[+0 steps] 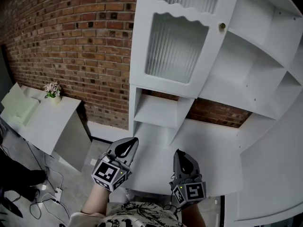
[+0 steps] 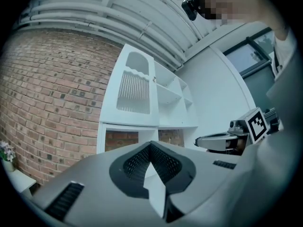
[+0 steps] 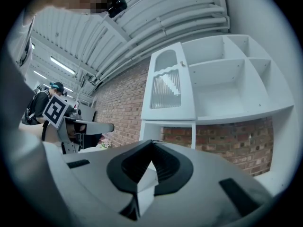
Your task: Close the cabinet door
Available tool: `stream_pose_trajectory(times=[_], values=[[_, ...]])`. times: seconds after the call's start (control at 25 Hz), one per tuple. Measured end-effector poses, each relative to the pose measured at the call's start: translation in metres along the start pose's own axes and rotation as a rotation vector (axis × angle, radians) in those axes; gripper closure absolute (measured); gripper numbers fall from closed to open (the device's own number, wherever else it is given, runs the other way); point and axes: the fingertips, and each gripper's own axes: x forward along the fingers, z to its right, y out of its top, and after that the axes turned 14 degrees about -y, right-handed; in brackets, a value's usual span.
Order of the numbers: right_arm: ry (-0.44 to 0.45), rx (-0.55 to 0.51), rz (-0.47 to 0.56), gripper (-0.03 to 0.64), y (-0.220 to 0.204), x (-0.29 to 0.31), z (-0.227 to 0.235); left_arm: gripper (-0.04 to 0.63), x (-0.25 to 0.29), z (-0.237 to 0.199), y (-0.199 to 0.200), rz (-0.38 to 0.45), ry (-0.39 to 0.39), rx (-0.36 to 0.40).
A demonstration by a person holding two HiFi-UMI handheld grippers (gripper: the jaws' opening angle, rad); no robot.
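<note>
Brick wall [image 1: 71,41] behind white cabinet [image 1: 246,79]; side table [image 1: 52,122] left.

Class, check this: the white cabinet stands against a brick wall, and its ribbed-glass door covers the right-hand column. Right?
Wrong side. The white cabinet stands against a brick wall, and its ribbed-glass door covers the left-hand column; the head view shows it.
</note>
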Motion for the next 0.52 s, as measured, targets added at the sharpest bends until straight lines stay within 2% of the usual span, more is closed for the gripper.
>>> stream_pose_trajectory(times=[0.52], values=[[0.007, 0.015, -0.019, 0.611, -0.004, -0.01, -0.004, 0.589, -0.006, 0.017, 0.011, 0.017, -0.031, 0.018]])
